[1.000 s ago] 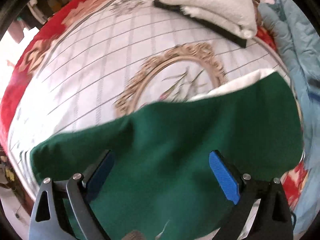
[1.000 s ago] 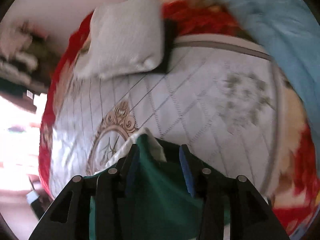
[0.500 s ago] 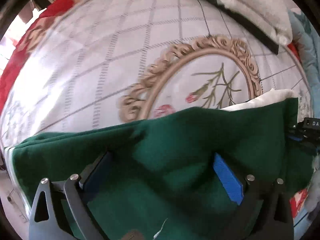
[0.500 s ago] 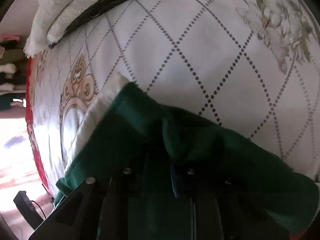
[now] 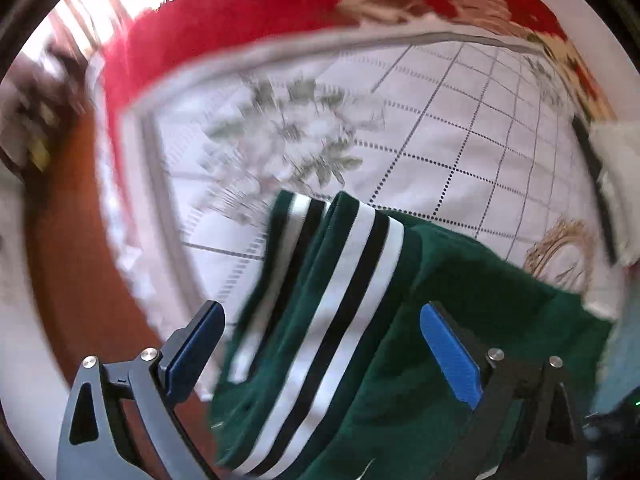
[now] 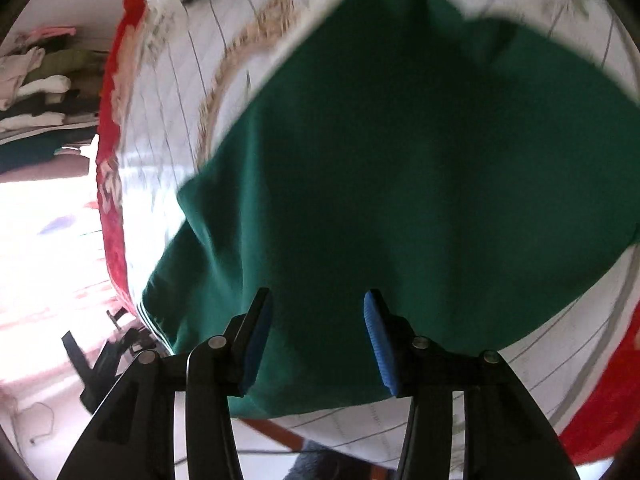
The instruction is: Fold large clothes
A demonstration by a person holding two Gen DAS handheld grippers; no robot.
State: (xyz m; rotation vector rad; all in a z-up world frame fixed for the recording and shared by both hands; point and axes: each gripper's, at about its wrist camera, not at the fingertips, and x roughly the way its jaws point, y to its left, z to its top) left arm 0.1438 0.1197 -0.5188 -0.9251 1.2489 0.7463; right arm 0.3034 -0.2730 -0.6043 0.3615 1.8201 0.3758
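A dark green garment [image 5: 460,300] lies on the white quilted bedcover [image 5: 460,140]. Its end with white and black stripes [image 5: 344,292] shows in the left wrist view, near a corner of the bed. My left gripper [image 5: 320,344] points down over that striped end, open wide, and the pads touch no cloth. In the right wrist view the green garment [image 6: 400,160] spreads flat over the bedcover [image 6: 176,92]. My right gripper [image 6: 318,336] hangs over its near edge. Its jaws are opening, with no cloth pinched between the blue pads.
A red flowered border [image 5: 240,16] rims the bedcover, with brown floor [image 5: 68,264] beyond the bed's edge. A folded white fleecy item with a black edge [image 5: 612,184] lies at the far right. Shelves of folded clothes [image 6: 40,80] and a black stand [image 6: 92,360] are off the bed's left side.
My left gripper has swung along the garment to its striped end by the bed's corner. My right gripper, shut on the green cloth half a second ago, has let go and drawn back.
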